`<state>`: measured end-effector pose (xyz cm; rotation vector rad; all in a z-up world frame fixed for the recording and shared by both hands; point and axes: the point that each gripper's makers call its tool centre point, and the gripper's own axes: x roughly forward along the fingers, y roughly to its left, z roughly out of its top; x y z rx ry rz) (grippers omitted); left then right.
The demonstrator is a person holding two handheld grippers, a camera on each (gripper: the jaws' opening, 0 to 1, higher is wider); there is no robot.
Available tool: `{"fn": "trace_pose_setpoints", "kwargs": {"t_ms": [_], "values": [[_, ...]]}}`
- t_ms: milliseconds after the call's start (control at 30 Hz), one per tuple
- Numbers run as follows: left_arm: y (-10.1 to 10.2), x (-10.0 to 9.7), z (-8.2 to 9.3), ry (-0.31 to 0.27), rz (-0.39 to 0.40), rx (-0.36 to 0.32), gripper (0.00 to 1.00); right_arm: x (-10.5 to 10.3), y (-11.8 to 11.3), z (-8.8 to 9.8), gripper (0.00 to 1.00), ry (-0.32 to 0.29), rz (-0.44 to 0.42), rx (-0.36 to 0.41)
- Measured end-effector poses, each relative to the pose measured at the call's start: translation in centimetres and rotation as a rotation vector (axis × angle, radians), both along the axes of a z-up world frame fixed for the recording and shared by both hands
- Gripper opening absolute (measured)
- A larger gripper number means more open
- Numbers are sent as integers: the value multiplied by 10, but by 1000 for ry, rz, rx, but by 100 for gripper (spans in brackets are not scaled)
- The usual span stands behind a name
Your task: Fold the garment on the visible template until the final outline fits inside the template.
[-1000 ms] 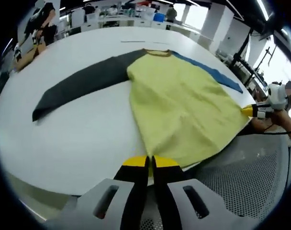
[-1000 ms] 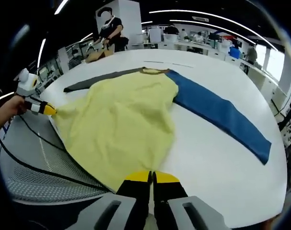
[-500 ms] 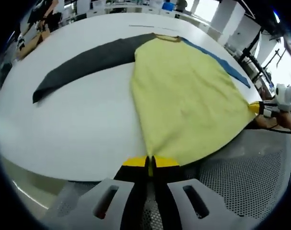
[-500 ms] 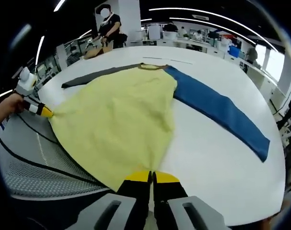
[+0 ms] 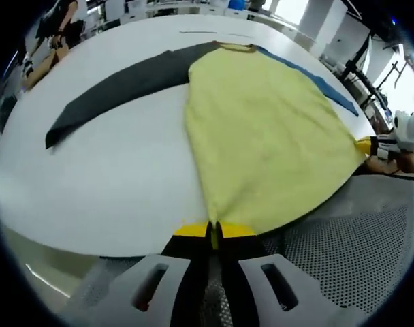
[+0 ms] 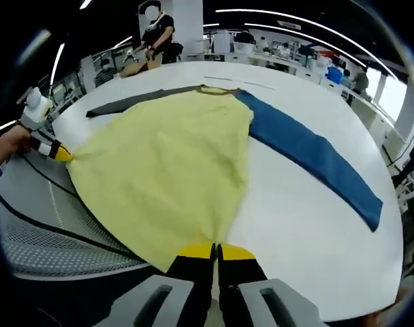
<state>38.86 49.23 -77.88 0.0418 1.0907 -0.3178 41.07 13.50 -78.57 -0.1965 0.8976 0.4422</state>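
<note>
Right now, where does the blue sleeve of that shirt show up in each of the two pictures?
Left gripper view: the blue sleeve is a thin strip at upper right, along the far edge of the yellow body.
Right gripper view: the blue sleeve stretches broadly from the collar toward the right, flat on the white table.
Shared landmark: the collar, where the sleeve starts.

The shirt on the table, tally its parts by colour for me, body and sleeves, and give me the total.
Yellow: 1, the body.
Dark grey: 1, a sleeve.
Blue: 1, a sleeve.
Total: 3 parts on 1 shirt. The left gripper and right gripper each pinch a bottom corner of it.
</note>
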Motion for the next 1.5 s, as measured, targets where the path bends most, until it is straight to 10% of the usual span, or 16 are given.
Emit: {"fn": "trace_pose_setpoints", "kwargs": {"t_ms": [133,867,1500], "values": [[-1,5,6,-35,-12,-11,8,0,1,2,0,-3,4,16],[-17,51,51,-335,-123,-121,69,33,0,55,81,-167,-25,225],[-33,71,73,-457,-187,-177,93,74,-85,67,96,-251,-213,234]]}}
